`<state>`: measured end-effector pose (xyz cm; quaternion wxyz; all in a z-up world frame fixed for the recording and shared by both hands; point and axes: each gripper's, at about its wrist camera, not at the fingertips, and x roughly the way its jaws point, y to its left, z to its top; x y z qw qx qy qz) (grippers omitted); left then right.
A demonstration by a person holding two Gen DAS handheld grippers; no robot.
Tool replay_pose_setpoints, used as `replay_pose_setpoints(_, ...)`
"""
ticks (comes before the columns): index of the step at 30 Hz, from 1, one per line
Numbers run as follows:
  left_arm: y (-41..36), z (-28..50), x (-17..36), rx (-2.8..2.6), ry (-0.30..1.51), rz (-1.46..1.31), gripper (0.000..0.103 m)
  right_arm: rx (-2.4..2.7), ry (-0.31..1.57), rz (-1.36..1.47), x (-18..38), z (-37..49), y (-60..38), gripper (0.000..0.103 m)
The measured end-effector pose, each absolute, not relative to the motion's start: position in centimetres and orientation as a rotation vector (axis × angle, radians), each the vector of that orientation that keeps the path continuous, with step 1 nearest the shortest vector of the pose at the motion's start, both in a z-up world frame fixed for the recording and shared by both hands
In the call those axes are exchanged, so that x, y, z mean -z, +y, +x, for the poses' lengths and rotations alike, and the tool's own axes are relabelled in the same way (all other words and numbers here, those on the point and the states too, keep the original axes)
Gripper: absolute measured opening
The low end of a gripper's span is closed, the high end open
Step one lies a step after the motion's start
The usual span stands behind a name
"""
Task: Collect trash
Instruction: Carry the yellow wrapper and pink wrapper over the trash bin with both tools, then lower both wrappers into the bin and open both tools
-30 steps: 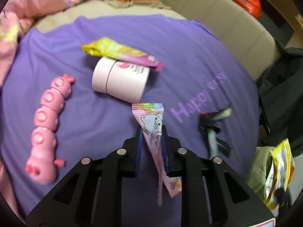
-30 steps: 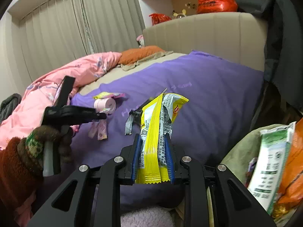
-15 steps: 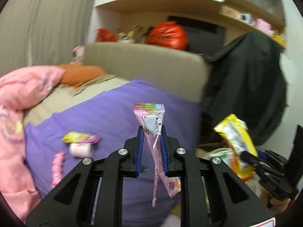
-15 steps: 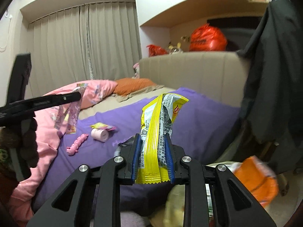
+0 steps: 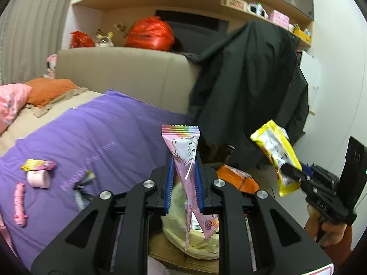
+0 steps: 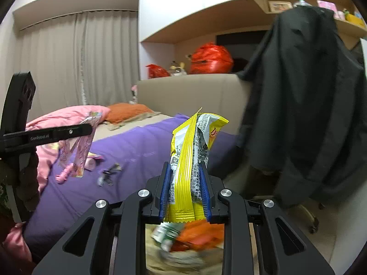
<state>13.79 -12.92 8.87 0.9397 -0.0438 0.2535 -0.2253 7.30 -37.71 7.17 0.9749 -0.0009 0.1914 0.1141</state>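
My left gripper [image 5: 183, 167] is shut on a pink cartoon wrapper [image 5: 183, 151], which stands up between the blue pads and hangs down below them. A yellow snack wrapper [image 6: 195, 151] is pinched upright in my right gripper [image 6: 185, 178], also shut. In the left wrist view the right gripper [image 5: 296, 171] shows at the right with the yellow wrapper [image 5: 275, 149]. The right wrist view catches the left gripper [image 6: 87, 129] and its pink wrapper [image 6: 80, 151] at the left. Below both grippers lies a heap of trash: a pale yellow bag [image 5: 179, 236] and orange packaging [image 5: 236, 177].
A purple blanket [image 5: 103, 133] covers the bed, with a yellow-pink wrapper [image 5: 37, 165], a pink cup [image 5: 37, 178], a pink caterpillar toy [image 5: 19, 204] and a dark clip [image 5: 82, 190] on it. A black coat [image 5: 252, 80] hangs over a chair at the right.
Both grippers rose and swung from over the bed toward the bedside, keeping their wrappers. The trash heap has come under them and the bed items have slid to the left.
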Motion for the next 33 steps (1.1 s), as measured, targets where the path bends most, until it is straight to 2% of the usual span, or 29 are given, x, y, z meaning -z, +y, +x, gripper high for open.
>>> replay_pose_setpoints(8, -20.5, 16.4, -3.5, 0.593, 0.616, -0.007, 0.016, -0.175, 0.513, 0.073, -2.8, 10.2, -43.2, 0.024)
replay_pose_setpoints(14, -22.9, 20.4, 1.5, 0.598, 0.703, -0.007, 0.016, -0.162, 0.600, 0.131, 0.7, 13.4, -44.9, 0.024)
replay_pose_setpoints(22, -22.7, 24.6, 9.0, 0.581, 0.888, -0.017, 0.016, -0.284, 0.780, 0.019, 4.1, 18.9, -39.3, 0.023)
replay_pose_setpoints(33, -23.6, 24.5, 11.6, 0.667, 0.941, 0.027, 0.014, -0.274, 0.924, -0.047, 7.1, 20.8, -38.0, 0.022)
